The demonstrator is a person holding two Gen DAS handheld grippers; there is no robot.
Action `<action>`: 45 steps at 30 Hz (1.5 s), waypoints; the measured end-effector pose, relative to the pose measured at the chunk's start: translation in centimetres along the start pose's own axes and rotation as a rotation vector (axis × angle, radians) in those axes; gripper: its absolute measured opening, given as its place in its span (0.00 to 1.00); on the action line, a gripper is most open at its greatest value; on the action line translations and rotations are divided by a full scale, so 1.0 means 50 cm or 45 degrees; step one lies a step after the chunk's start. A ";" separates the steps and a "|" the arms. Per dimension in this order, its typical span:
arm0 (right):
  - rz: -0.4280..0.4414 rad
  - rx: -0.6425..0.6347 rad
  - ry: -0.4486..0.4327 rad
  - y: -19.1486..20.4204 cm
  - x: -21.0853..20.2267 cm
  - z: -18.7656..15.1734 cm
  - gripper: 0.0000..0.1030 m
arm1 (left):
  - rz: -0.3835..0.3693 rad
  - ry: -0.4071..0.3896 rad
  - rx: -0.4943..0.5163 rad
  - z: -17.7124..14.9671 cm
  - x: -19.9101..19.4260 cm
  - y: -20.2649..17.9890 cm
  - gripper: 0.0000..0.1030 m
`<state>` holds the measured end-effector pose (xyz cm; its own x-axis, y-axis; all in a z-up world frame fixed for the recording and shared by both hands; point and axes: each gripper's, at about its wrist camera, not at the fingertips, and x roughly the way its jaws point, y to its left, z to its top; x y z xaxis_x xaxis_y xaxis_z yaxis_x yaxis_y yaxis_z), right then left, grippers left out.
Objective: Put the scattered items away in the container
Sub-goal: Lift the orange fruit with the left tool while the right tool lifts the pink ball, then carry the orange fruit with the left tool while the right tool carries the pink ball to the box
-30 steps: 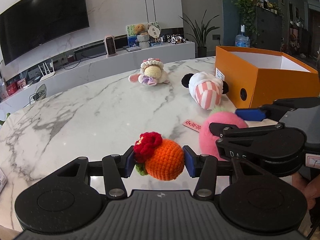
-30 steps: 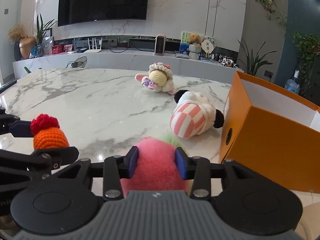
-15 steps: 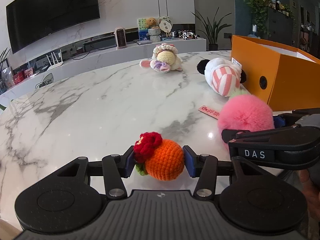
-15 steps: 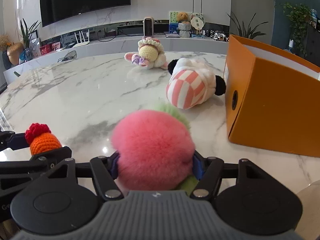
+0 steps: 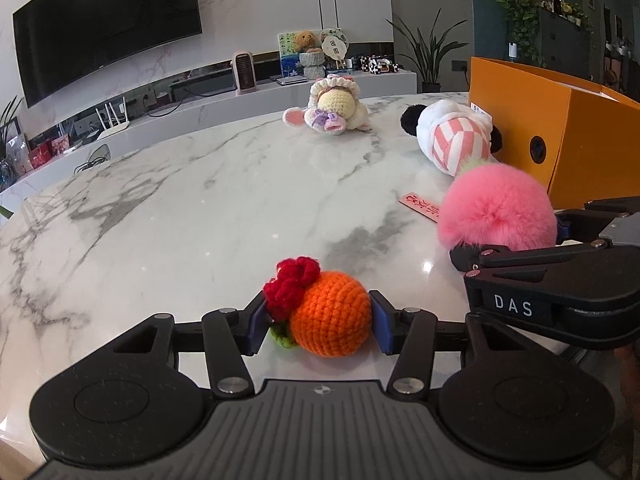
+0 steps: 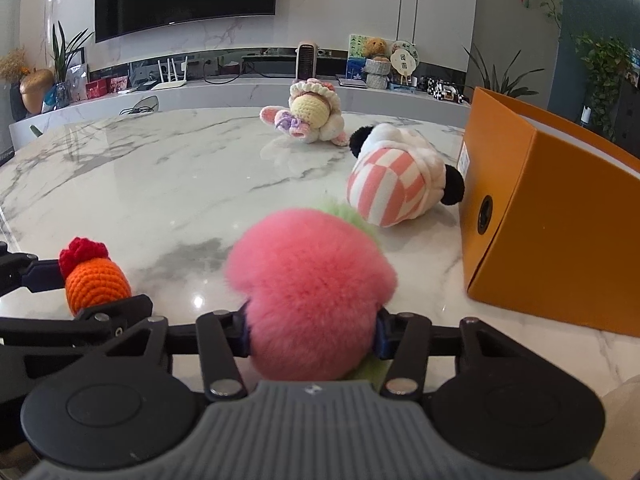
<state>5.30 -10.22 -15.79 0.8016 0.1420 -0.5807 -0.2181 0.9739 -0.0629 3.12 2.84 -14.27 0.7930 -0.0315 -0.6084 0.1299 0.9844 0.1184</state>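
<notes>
The orange box (image 6: pixel 560 216) stands open-topped on the marble table (image 5: pixel 200 200), toward its right side. Neither view looks into it, so whether it holds anything cannot be told.

Four soft items remain outside it. The orange crochet ball (image 5: pixel 329 313), topped with a red flower, sits between the pads of the left gripper (image 5: pixel 318 320); the left pad presses the flower, the right pad touches or very nearly touches the ball, and the grip reads as closed on it. Whether the ball rests on the table or hangs just above it cannot be told. The pink pompom (image 6: pixel 312 296), with a green tuft behind it, is clenched in the right gripper (image 6: pixel 312 334), the fluff bulging over both pads; those jaws have just been closing on it, having stood wider a moment before. The pompom's pink tag (image 5: pixel 420 206) lies on the table in the left view.

The striped plush (image 6: pixel 394 186) lies on its side, touching or nearly touching the box's near wall. The crochet doll (image 6: pixel 306 118) lies further back, well apart from the box.

Assessment: the task appears to be at an early stage (two items in hand, none seen delivered). Left to do: carry both held items over the box rim and release them, then collect the striped plush and the crochet doll.
</notes>
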 end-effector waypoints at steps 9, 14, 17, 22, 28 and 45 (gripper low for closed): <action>0.006 -0.038 -0.080 0.008 -0.029 0.004 0.48 | -0.013 -0.023 -0.009 0.004 -0.015 0.001 0.57; -0.006 -0.044 -0.155 0.006 -0.056 0.013 0.48 | -0.019 -0.079 -0.057 0.019 -0.039 0.010 0.57; -0.011 -0.036 -0.199 0.001 -0.078 0.023 0.48 | -0.021 -0.121 -0.079 0.032 -0.056 0.013 0.57; -0.029 -0.007 -0.304 -0.019 -0.128 0.050 0.48 | -0.017 -0.191 -0.082 0.063 -0.088 0.007 0.57; -0.062 0.026 -0.386 -0.052 -0.185 0.090 0.48 | -0.053 -0.274 -0.053 0.118 -0.123 -0.027 0.57; -0.330 0.243 -0.463 -0.305 -0.235 0.168 0.48 | -0.303 -0.393 0.124 0.293 -0.074 -0.237 0.57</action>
<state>3.91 -25.25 -1.18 0.9661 -0.0903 -0.2420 0.0935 0.9956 0.0017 7.36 -11.25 -1.92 0.8737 -0.3216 -0.3650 0.3754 0.9229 0.0855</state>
